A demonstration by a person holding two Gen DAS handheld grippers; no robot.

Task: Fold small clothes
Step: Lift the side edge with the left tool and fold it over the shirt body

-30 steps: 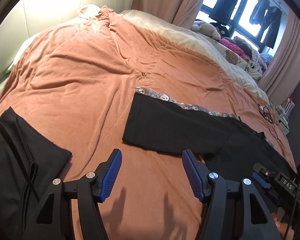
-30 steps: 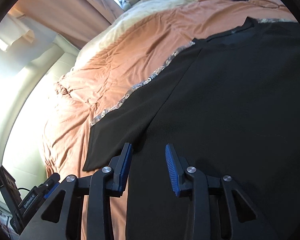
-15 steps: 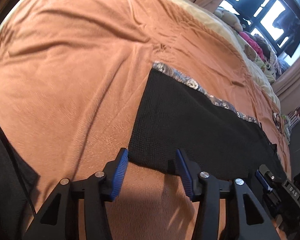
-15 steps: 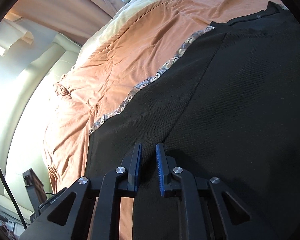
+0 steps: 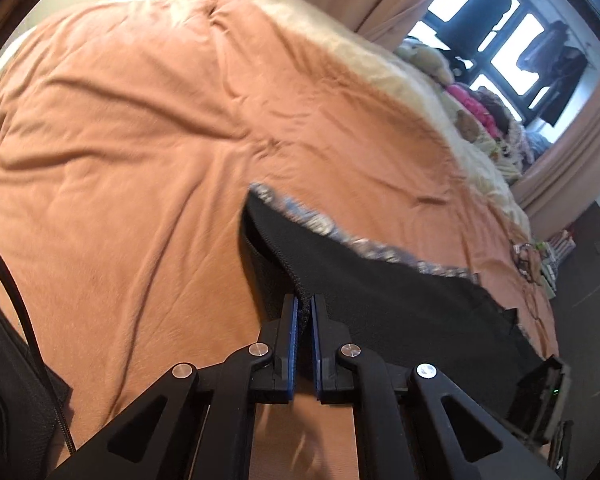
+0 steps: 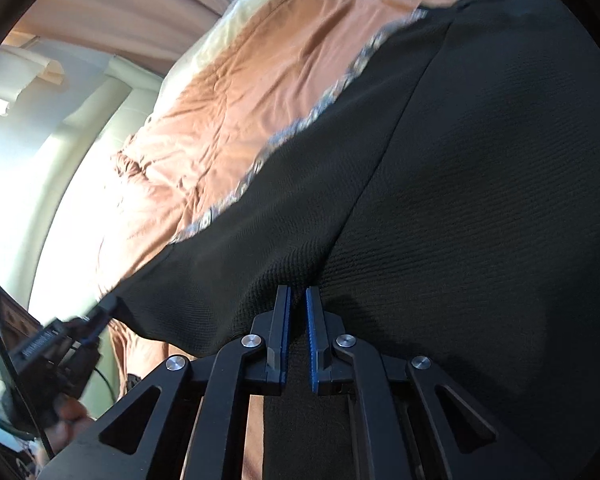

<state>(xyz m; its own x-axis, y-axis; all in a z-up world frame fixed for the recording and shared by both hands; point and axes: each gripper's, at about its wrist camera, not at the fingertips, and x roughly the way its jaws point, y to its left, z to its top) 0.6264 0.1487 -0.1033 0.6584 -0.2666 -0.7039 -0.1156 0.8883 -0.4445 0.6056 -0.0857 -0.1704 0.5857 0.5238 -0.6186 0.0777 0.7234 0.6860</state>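
A black knit garment (image 5: pixel 380 292) with a patterned silver trim (image 5: pixel 316 228) lies on the orange bed cover (image 5: pixel 140 140). My left gripper (image 5: pixel 304 300) is shut on the near edge of its sleeve end and lifts it off the cover. In the right wrist view the same garment (image 6: pixel 480 200) fills the right side. My right gripper (image 6: pixel 298 292) is shut on a pinch of the black fabric where the sleeve meets the body. The trim (image 6: pixel 300 128) runs diagonally along the sleeve's far edge.
Another dark garment (image 5: pixel 8 380) lies at the lower left of the left wrist view, with a black cable (image 5: pixel 24 312) across it. Plush toys and clothes (image 5: pixel 472 108) are piled at the bed's far side by the window. A cream headboard (image 6: pixel 80 152) stands at the left of the right wrist view.
Both grippers came down to the garment and closed from open, the left on the sleeve end, the right on the fabric near the sleeve seam. The sleeve edge now rises off the cover.
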